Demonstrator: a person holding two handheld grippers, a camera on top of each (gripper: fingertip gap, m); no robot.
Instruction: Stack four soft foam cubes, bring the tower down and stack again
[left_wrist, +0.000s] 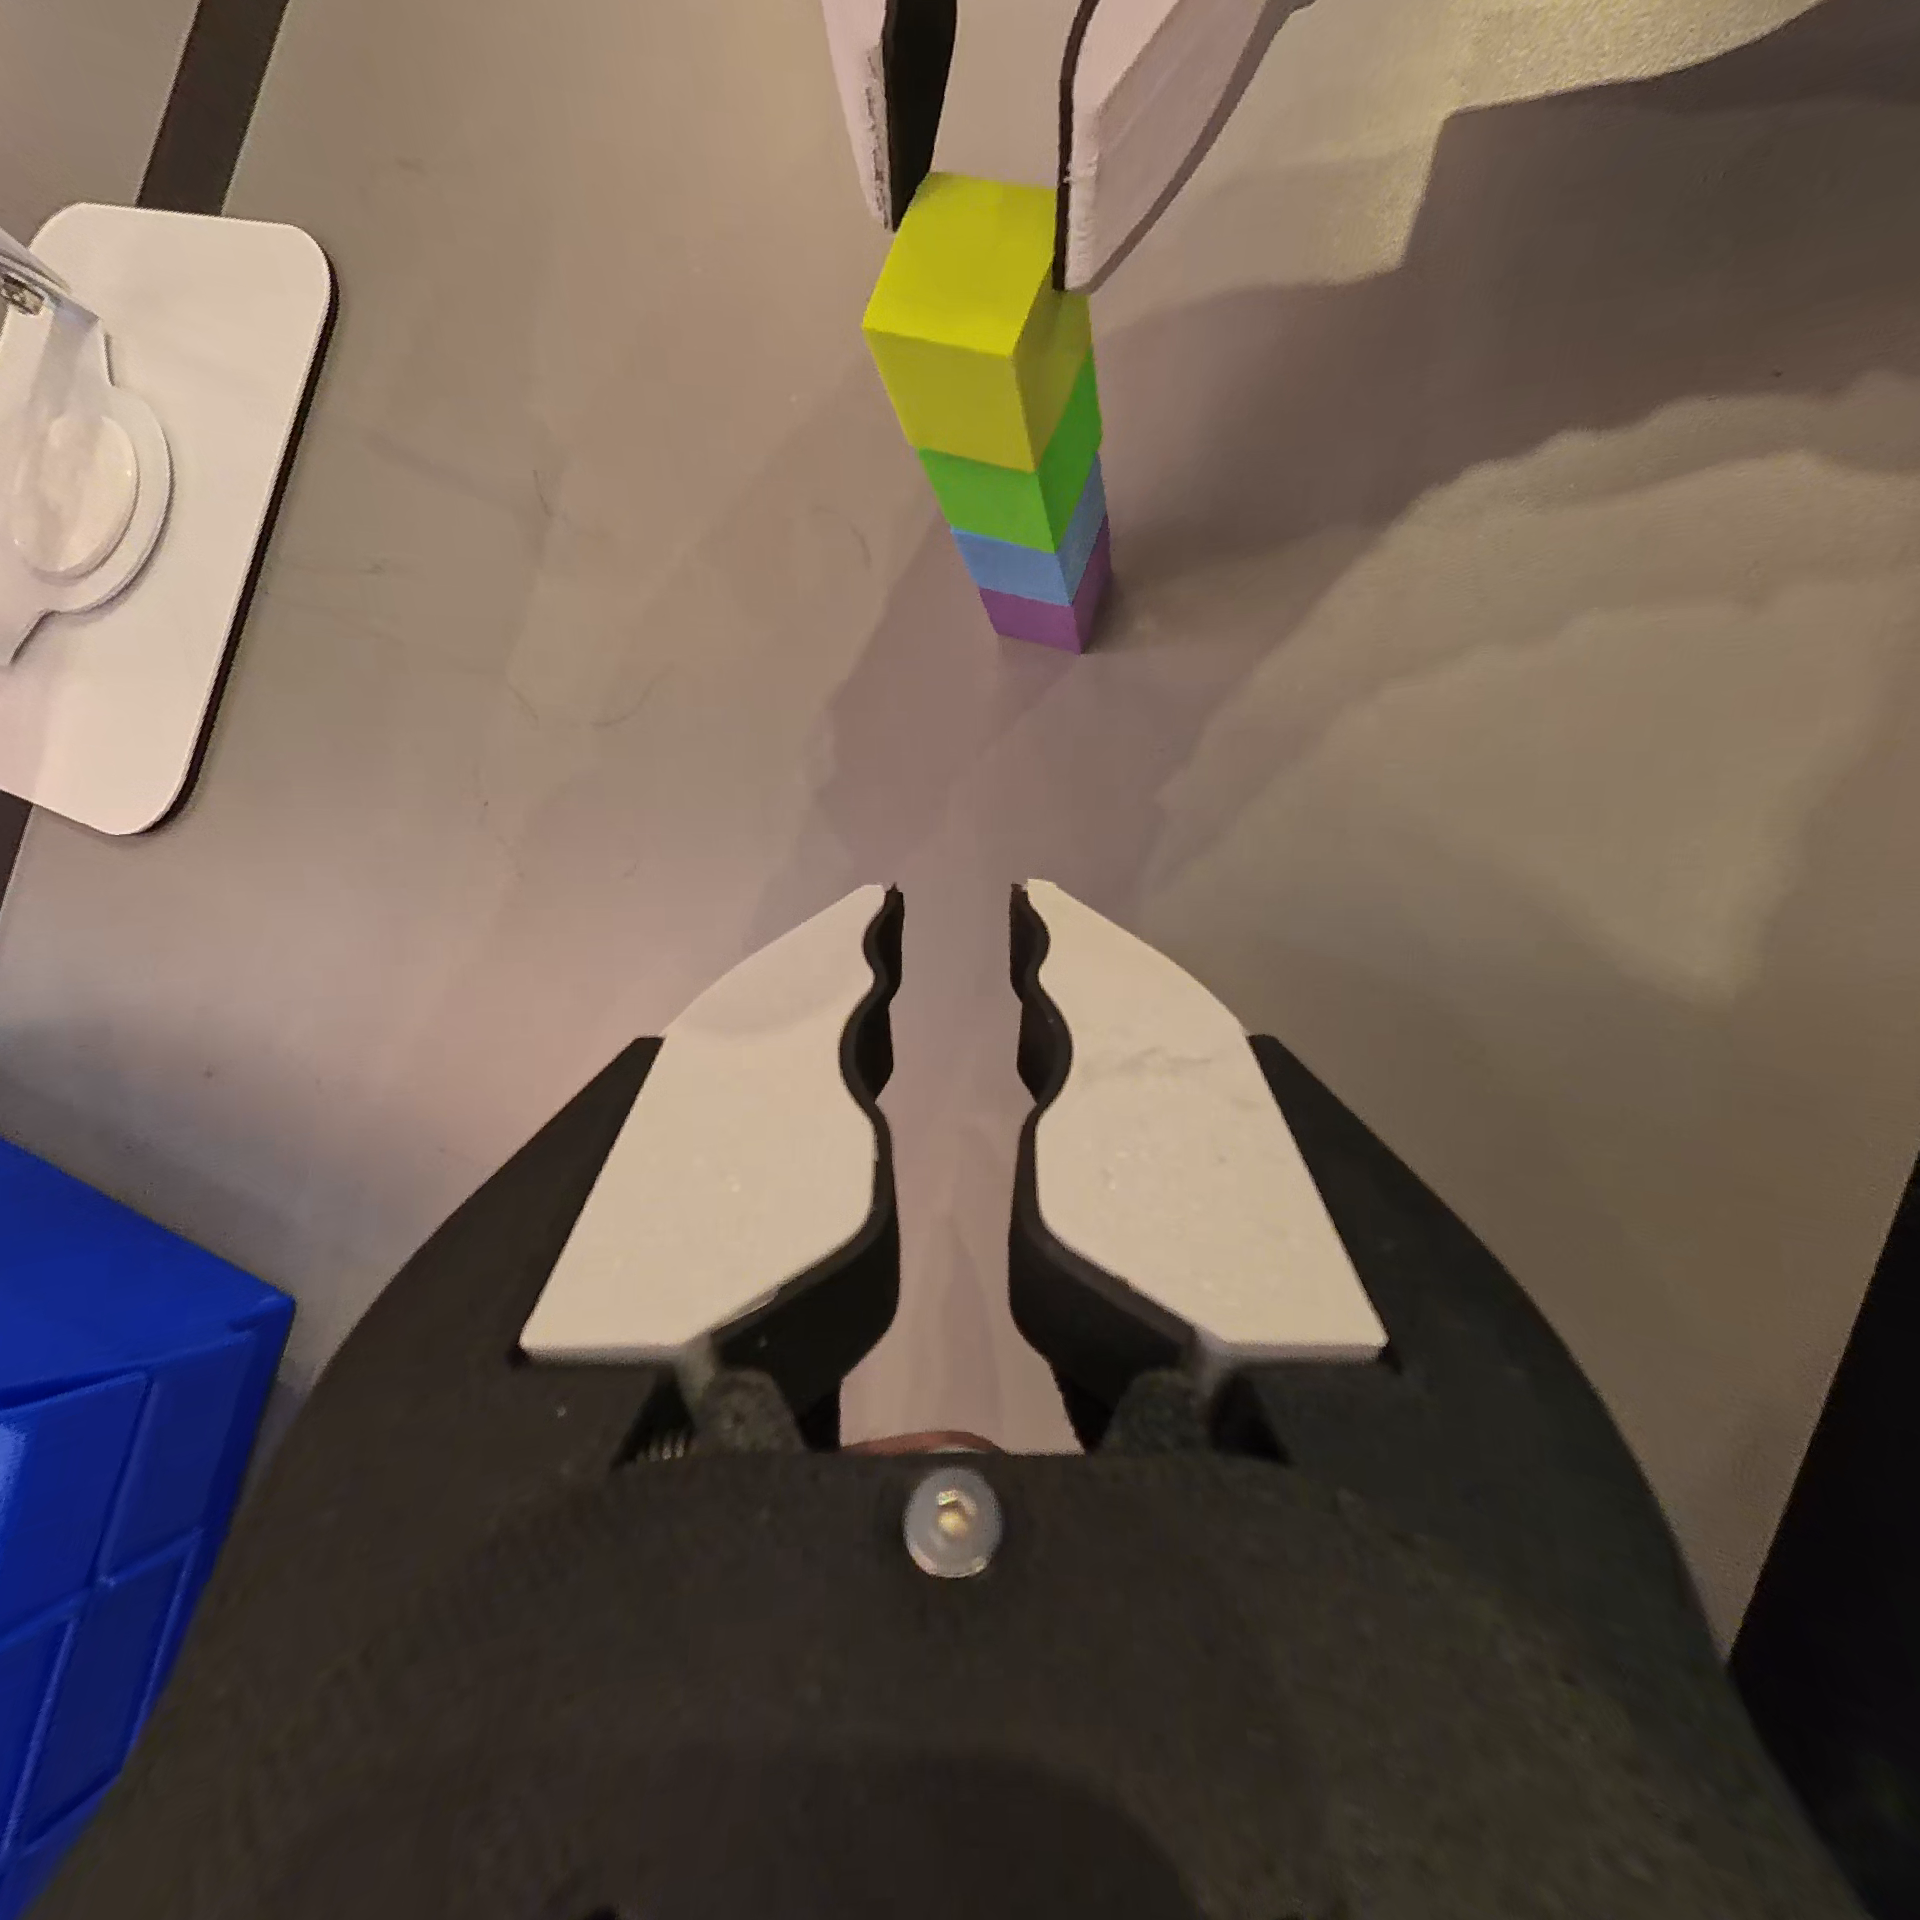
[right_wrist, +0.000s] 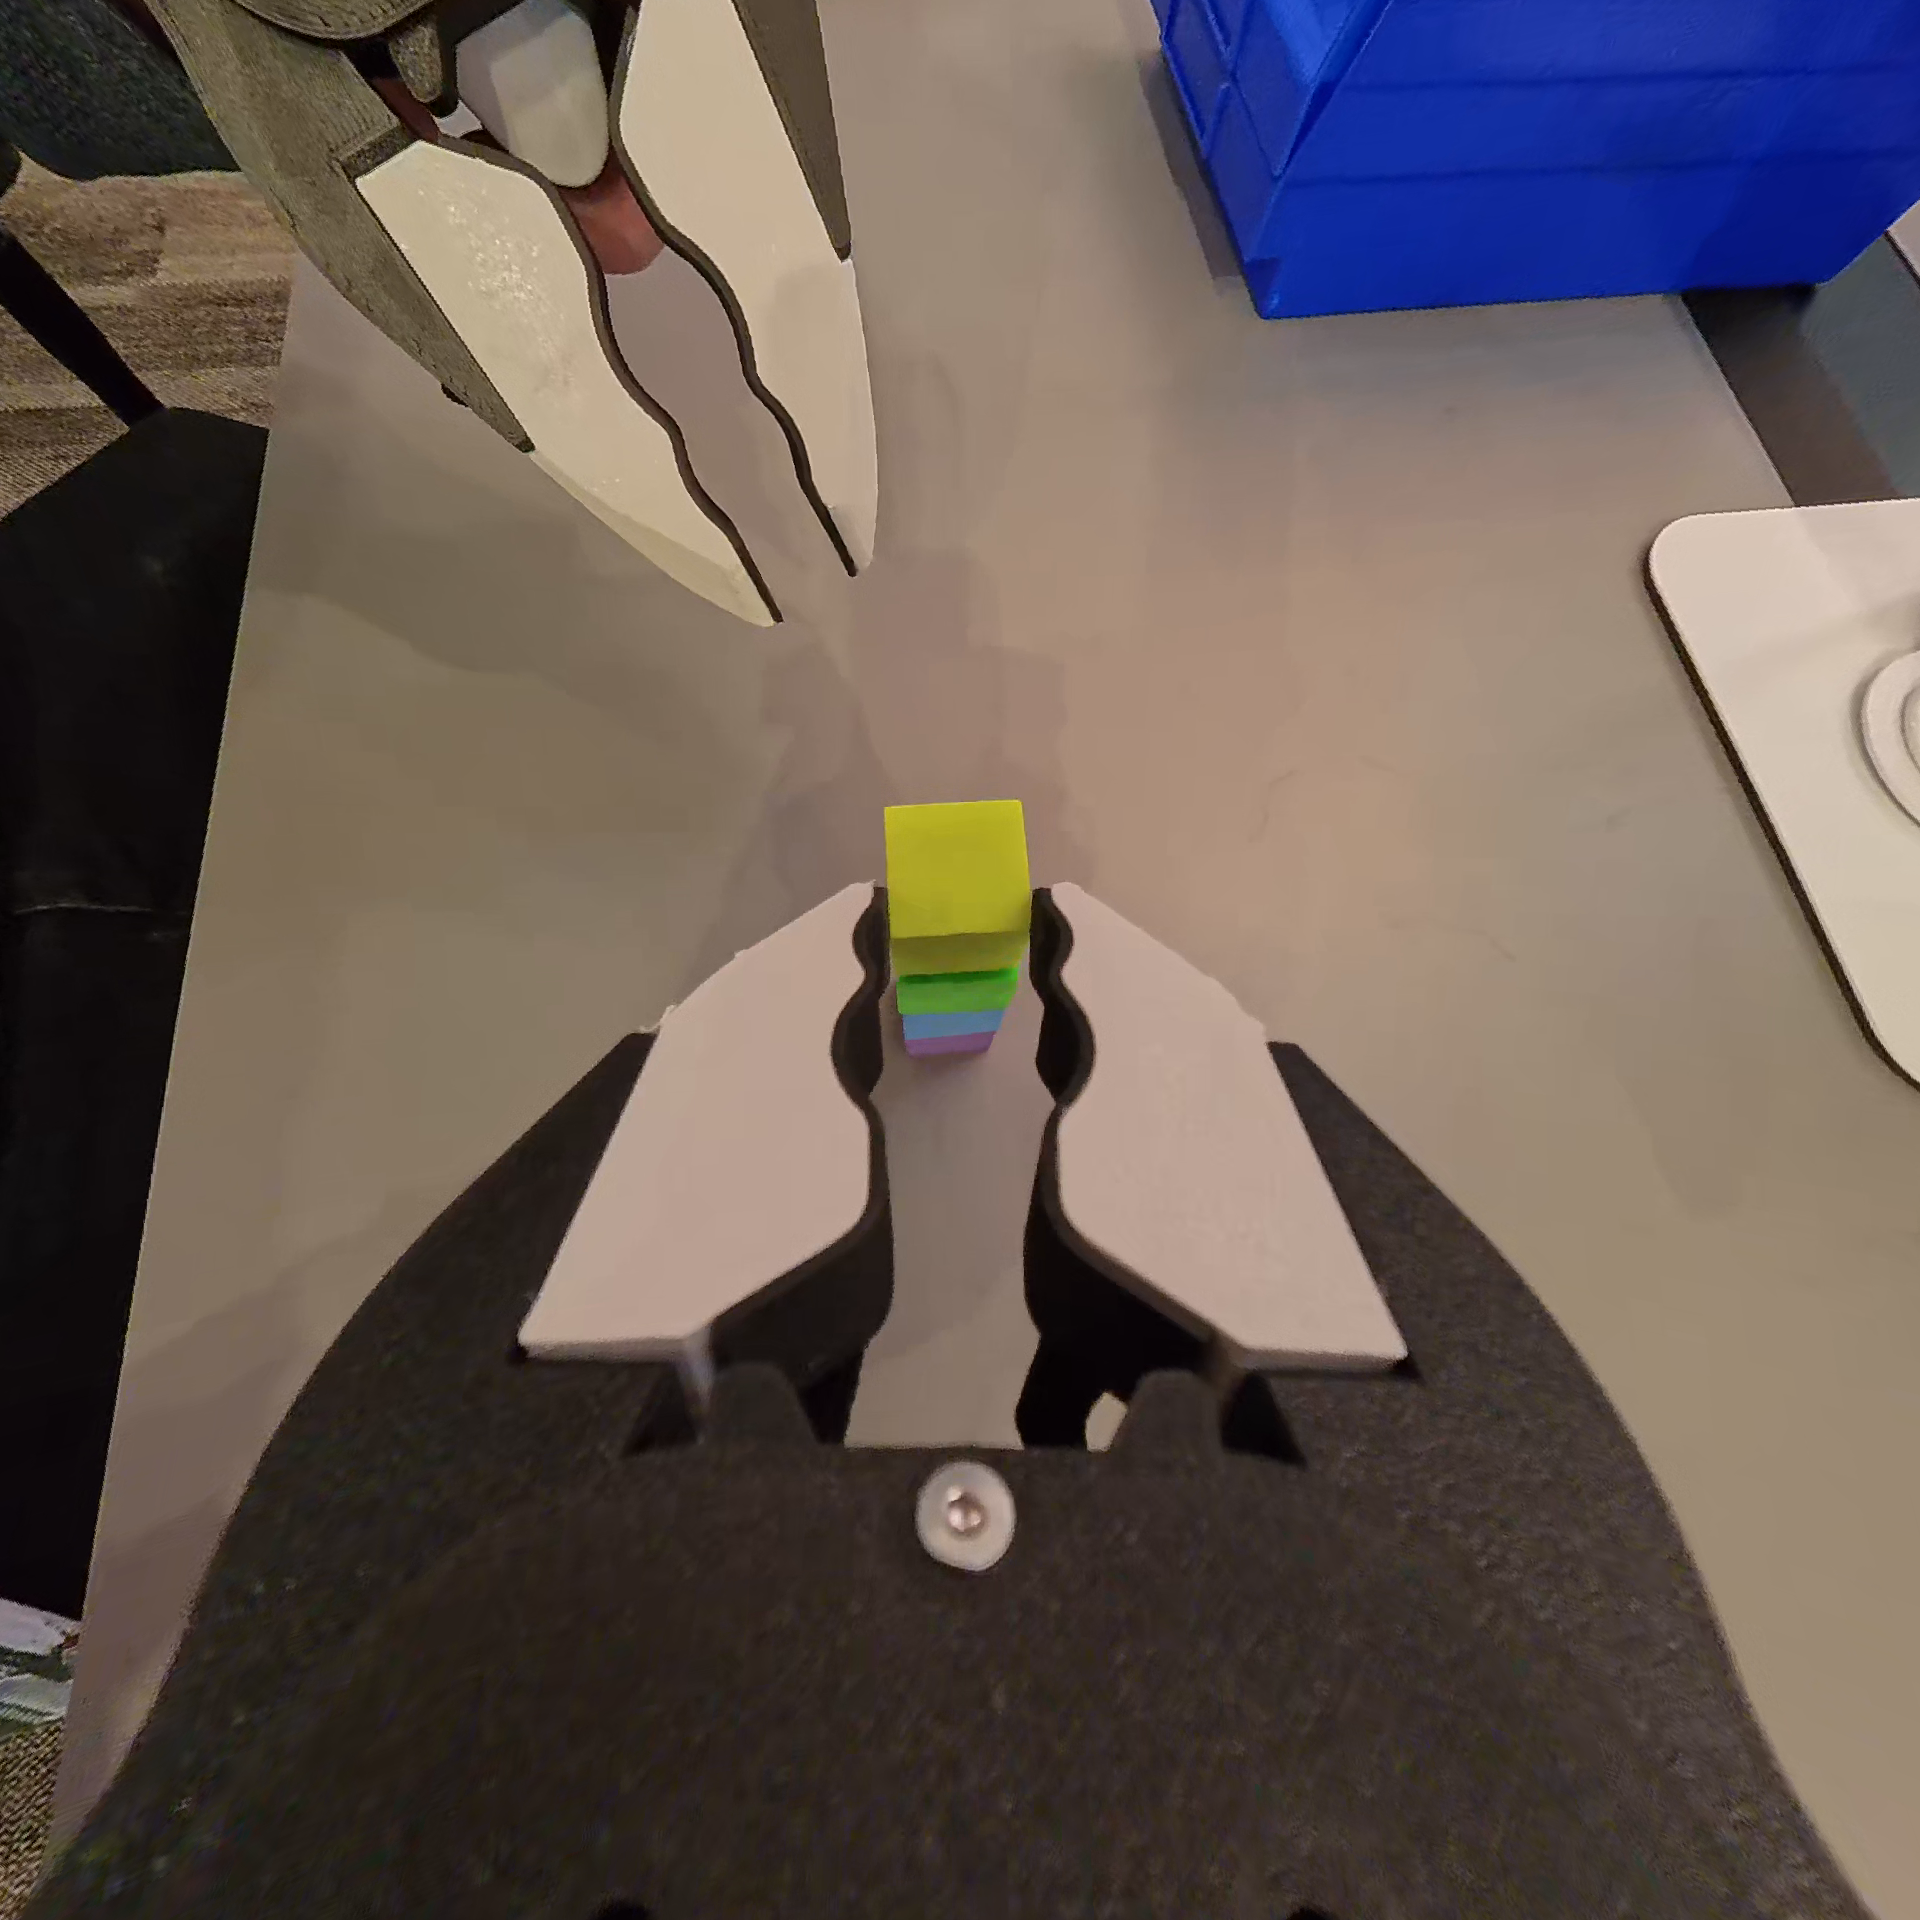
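- A tower of four soft foam cubes stands on the grey counter (left_wrist: 520, 623): purple foam cube (left_wrist: 1039, 621) at the bottom, then blue foam cube (left_wrist: 1013, 569), green foam cube (left_wrist: 987, 499), and yellow foam cube (right_wrist: 954, 868) on top.
- The right gripper (right_wrist: 956, 891) has its jaws clamped on the yellow cube's two sides, the tower directly below them.
- The left gripper (left_wrist: 954, 888) hangs well apart from the tower, its jaws narrowly parted with nothing between them.
- Judged from this, one stacking looks finished or nearly so, pending release; toppling the tower and restacking remain.
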